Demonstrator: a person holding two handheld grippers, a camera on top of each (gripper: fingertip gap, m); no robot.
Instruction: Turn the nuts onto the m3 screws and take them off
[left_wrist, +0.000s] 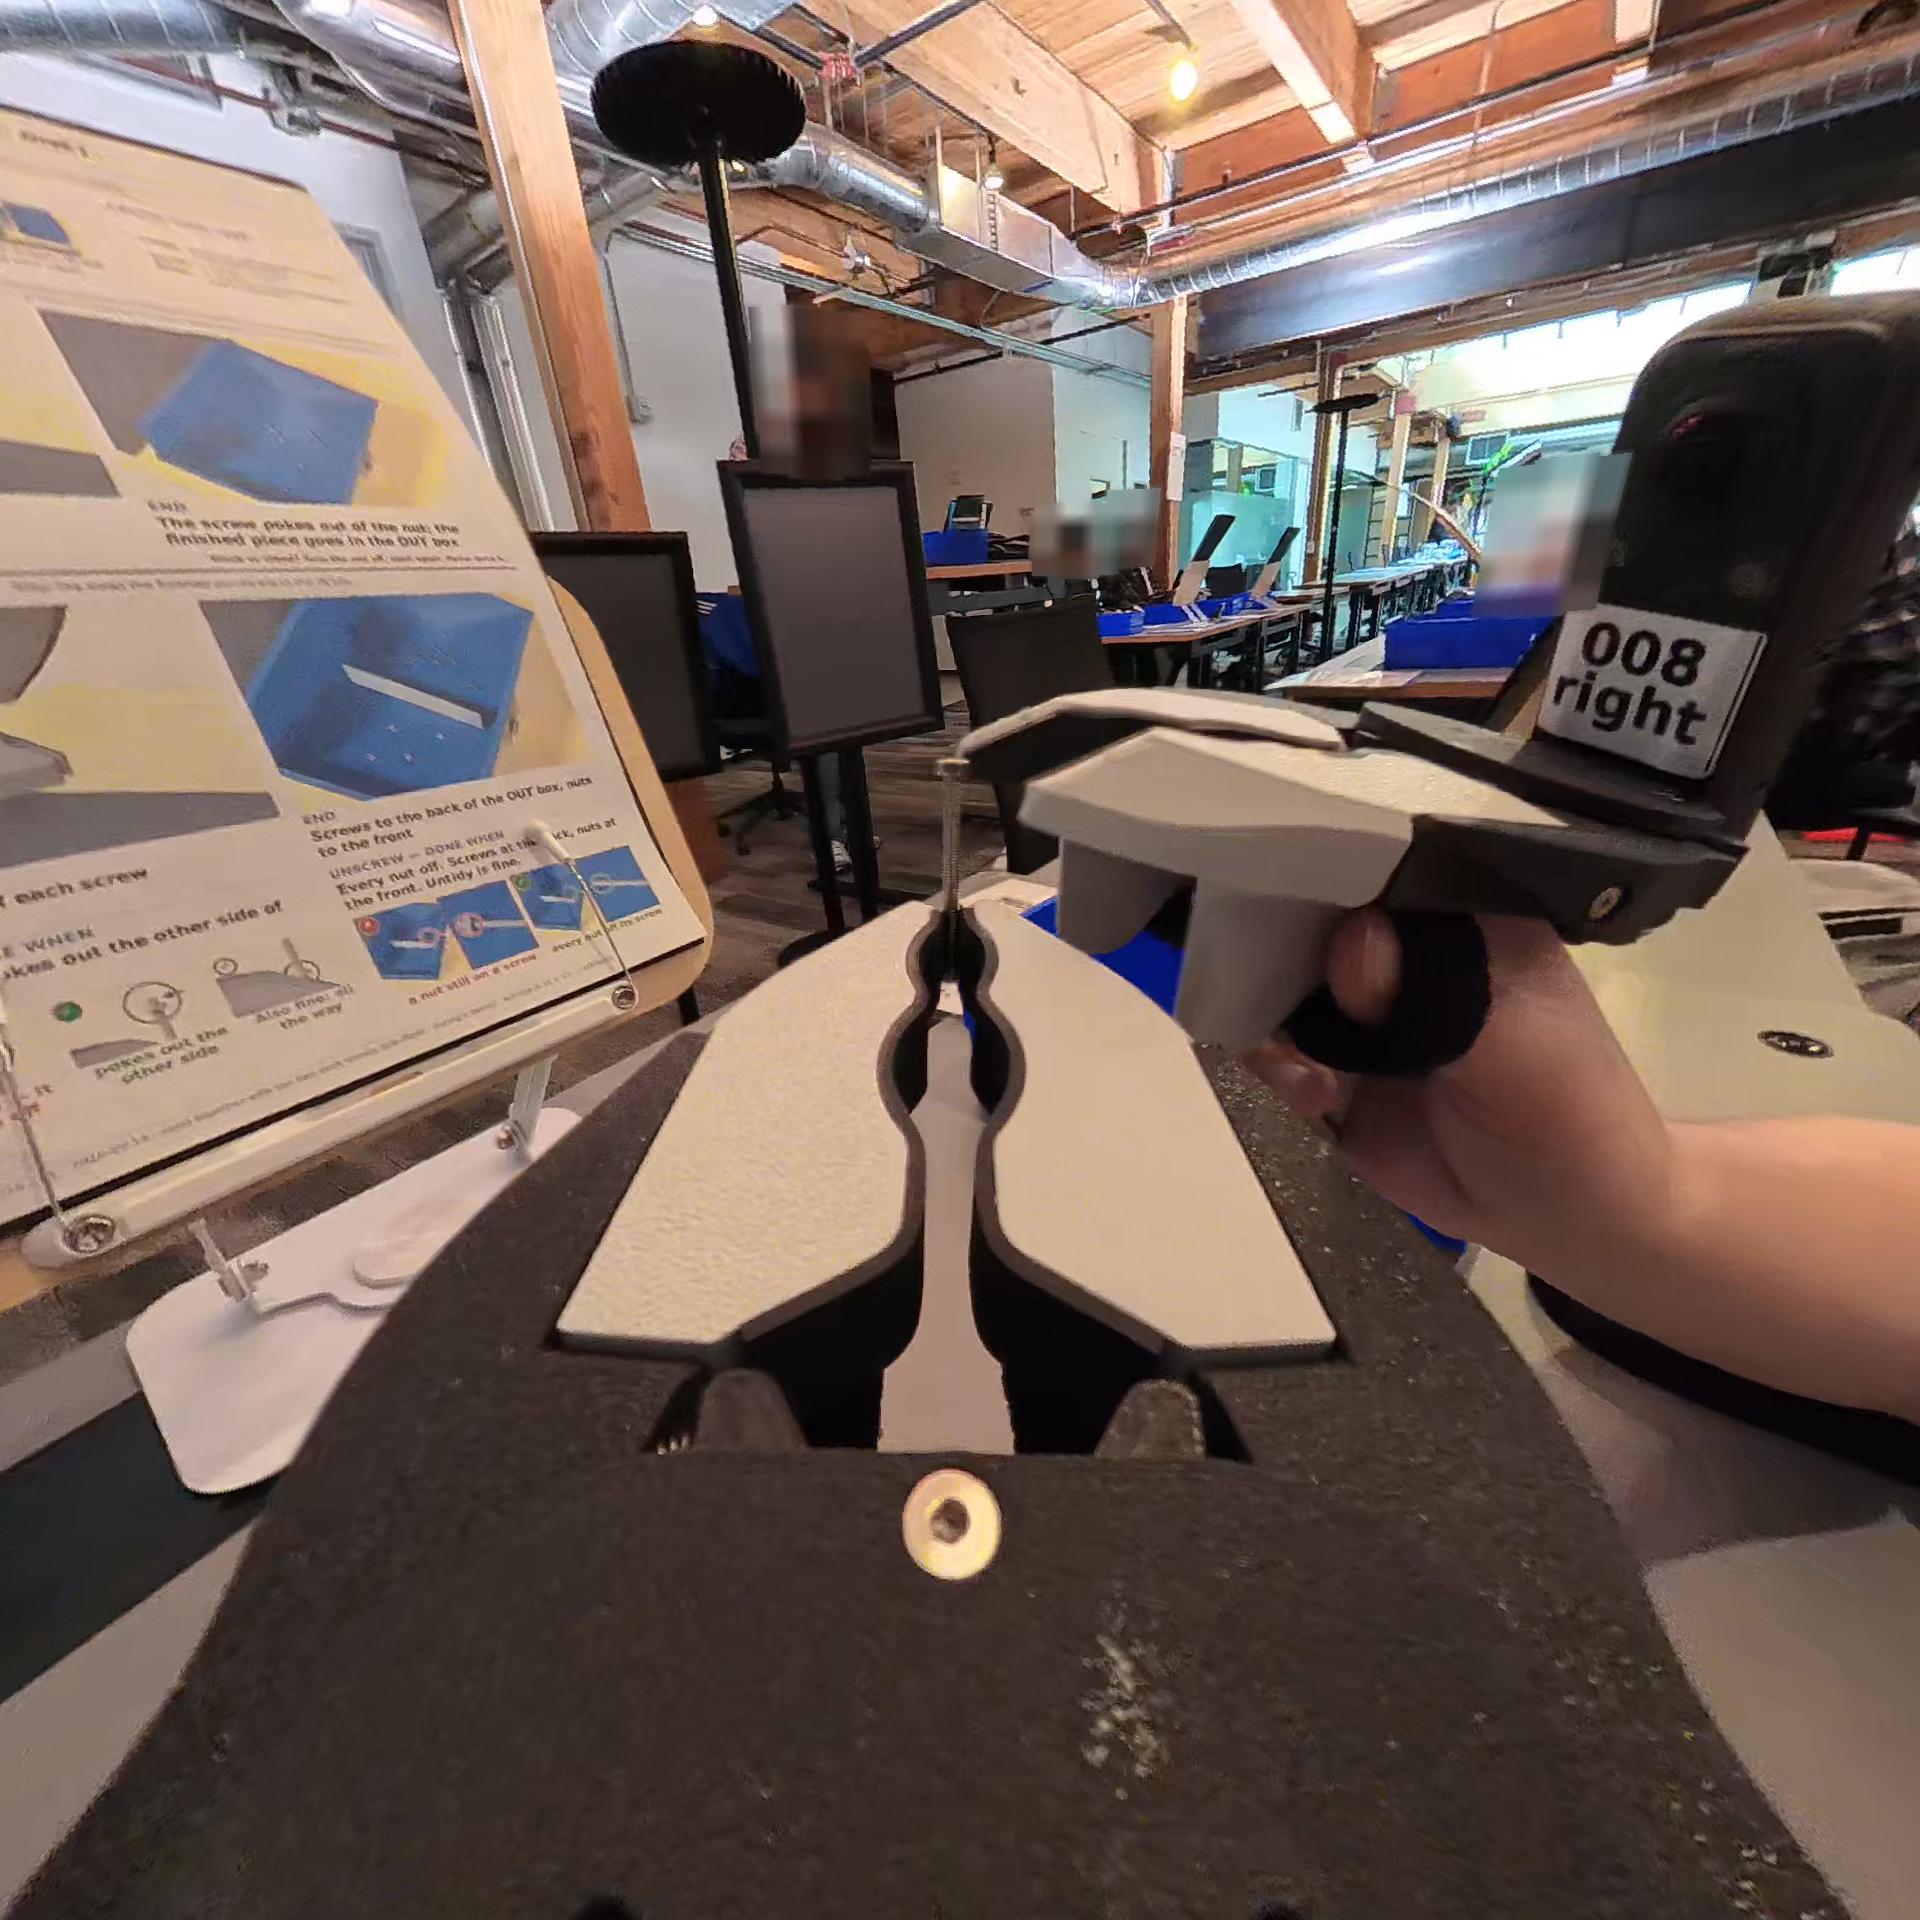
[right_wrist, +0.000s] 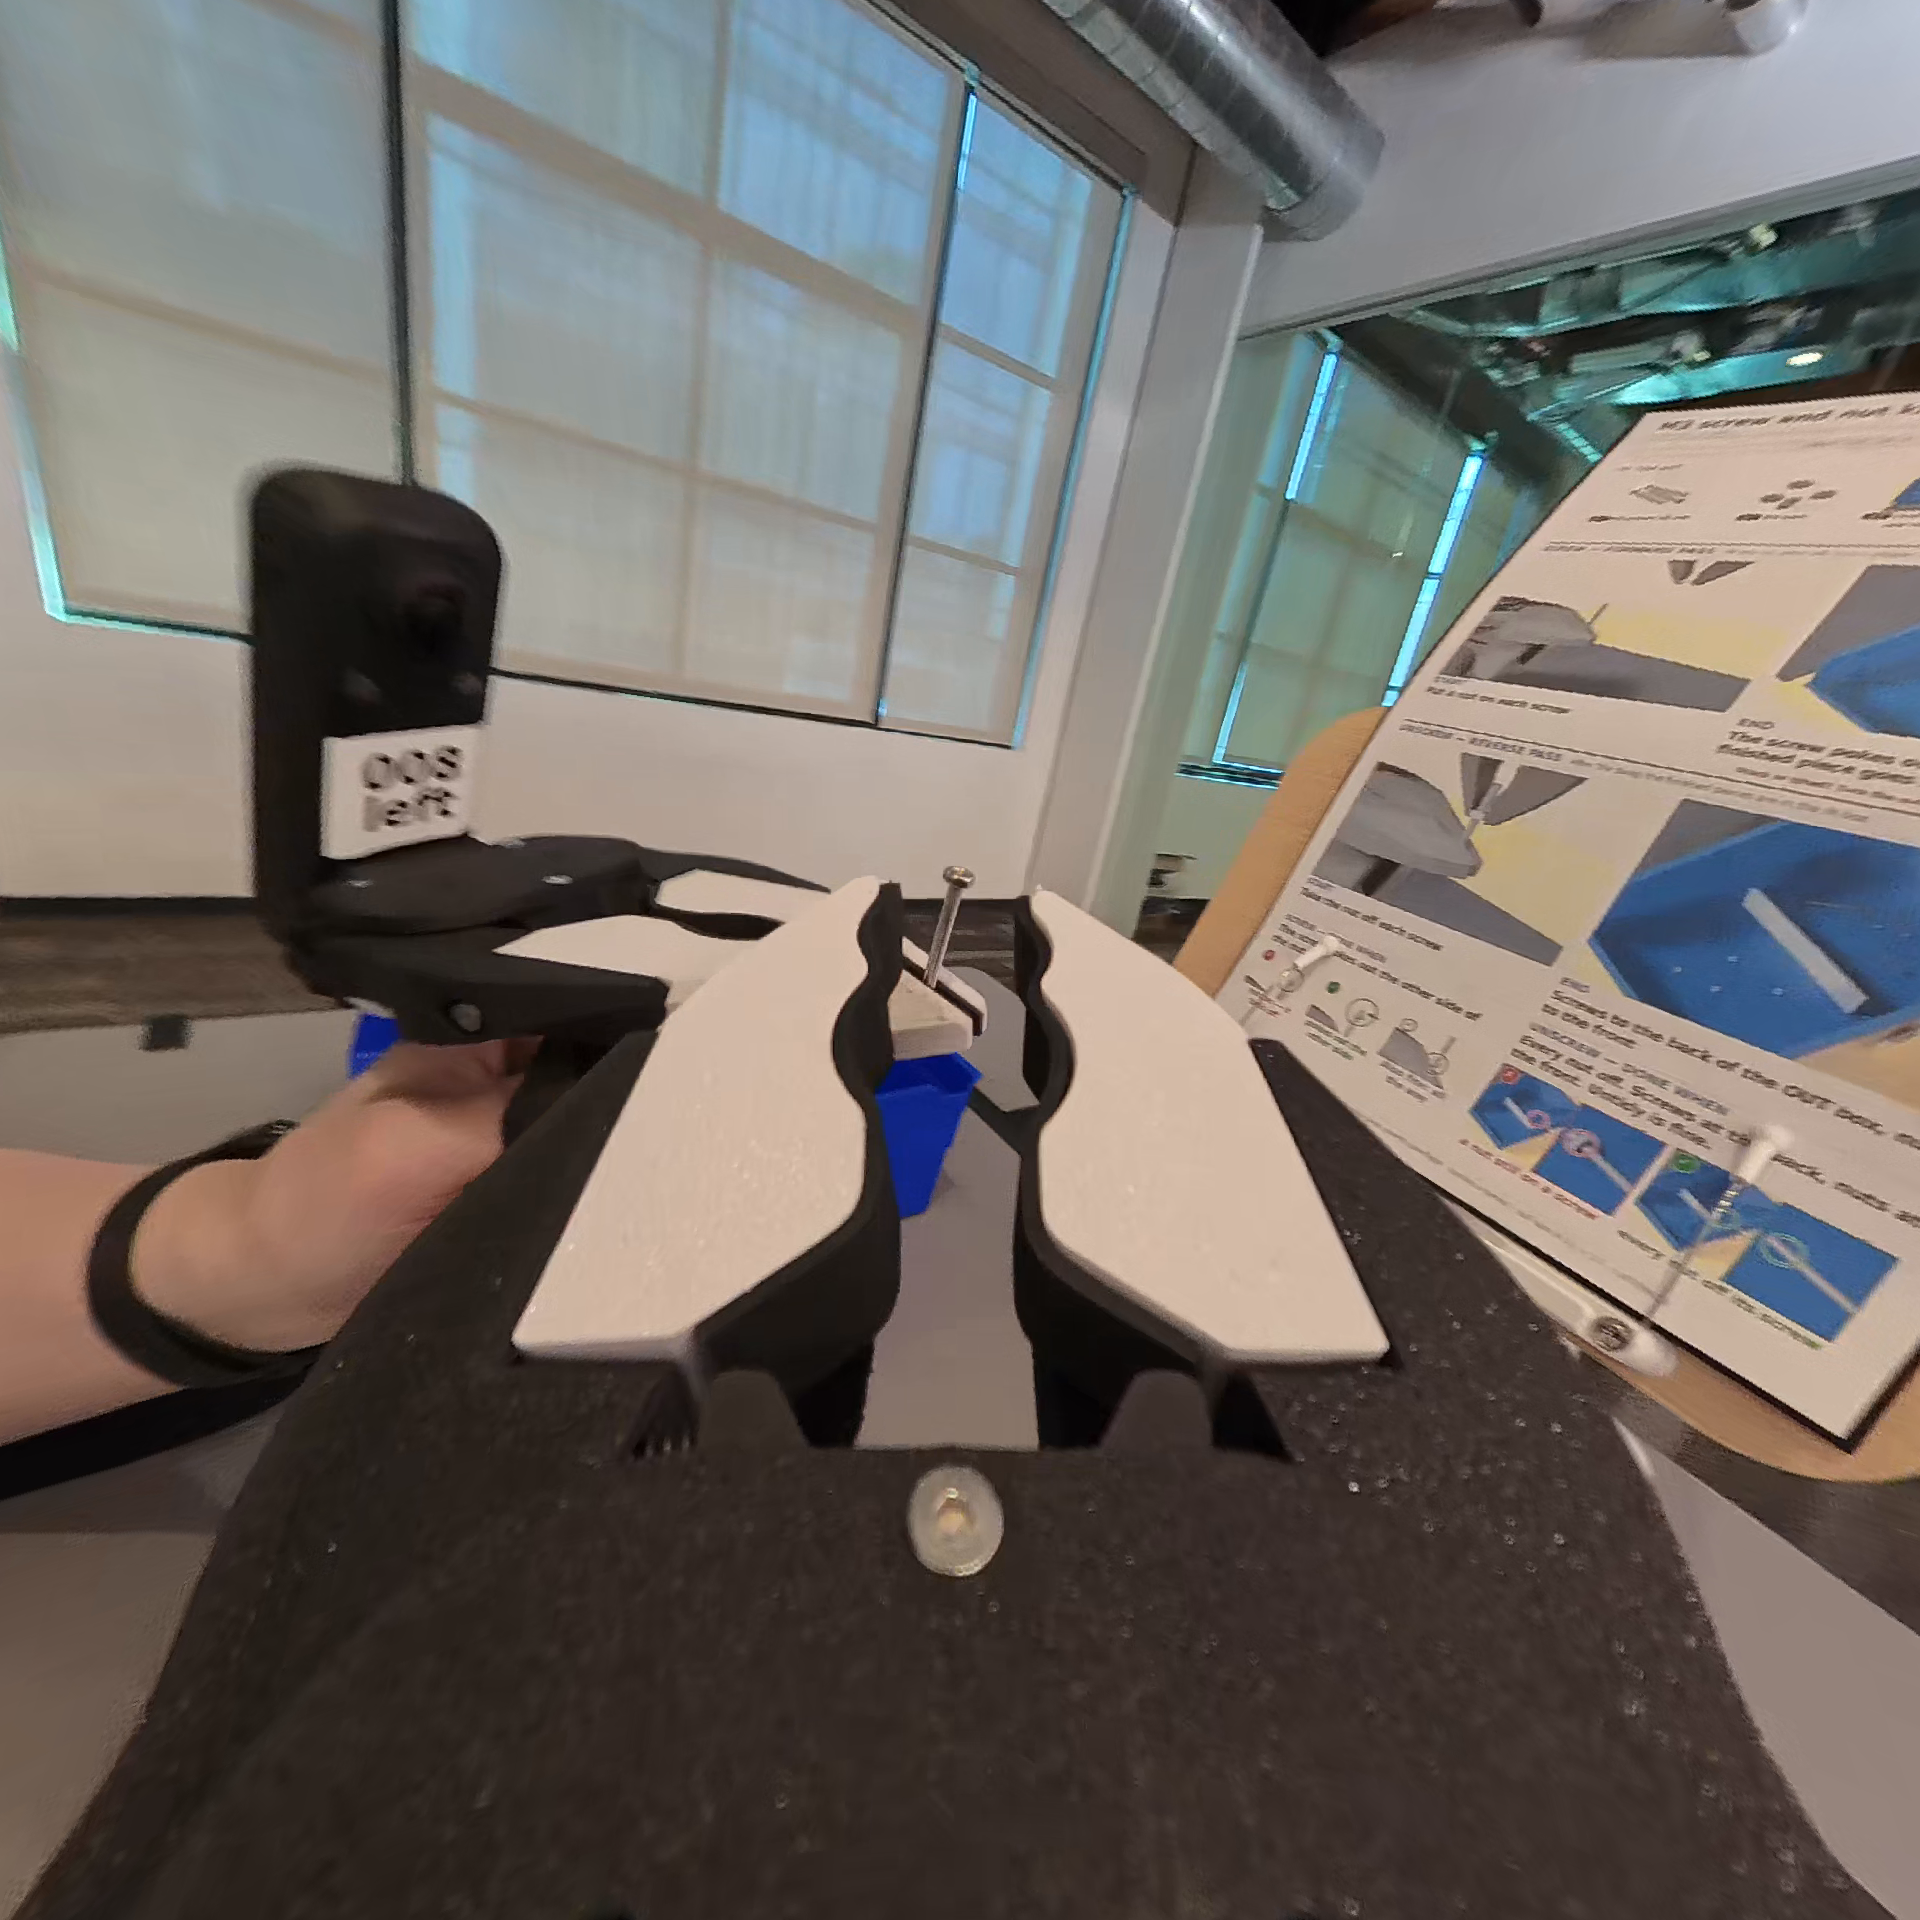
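In the left wrist view, the left gripper (left_wrist: 951, 928) is clenched on a slim M3 screw (left_wrist: 951, 831), which stands upright from between the fingertips with its head at the top. The right gripper (left_wrist: 971, 743) reaches in from the right, held by a hand (left_wrist: 1455, 1081), and its tips sit right at the screw head; whether they pinch it cannot be told from here, and no nut can be made out. A blue bin (left_wrist: 1132, 961) shows just behind the fingers. To the left an instruction sheet (left_wrist: 291, 644) leans on a wooden stand over a white metal base (left_wrist: 270, 1361). Farther back stand black framed boards (left_wrist: 831, 613) on easels

In the right wrist view, the right gripper (right_wrist: 954, 914) is released, its white fingers (right_wrist: 748, 1132) well apart. Between them, beyond the tips, the screw (right_wrist: 951, 930) stands slightly tilted, pinched in the tips of the left gripper (right_wrist: 940, 1003), which comes in from the left with a hand (right_wrist: 343, 1195) behind it. The blue bin (right_wrist: 920, 1132) lies below the screw. The instruction sheet (right_wrist: 1662, 935) stands at the right, with large windows (right_wrist: 623, 364) behind
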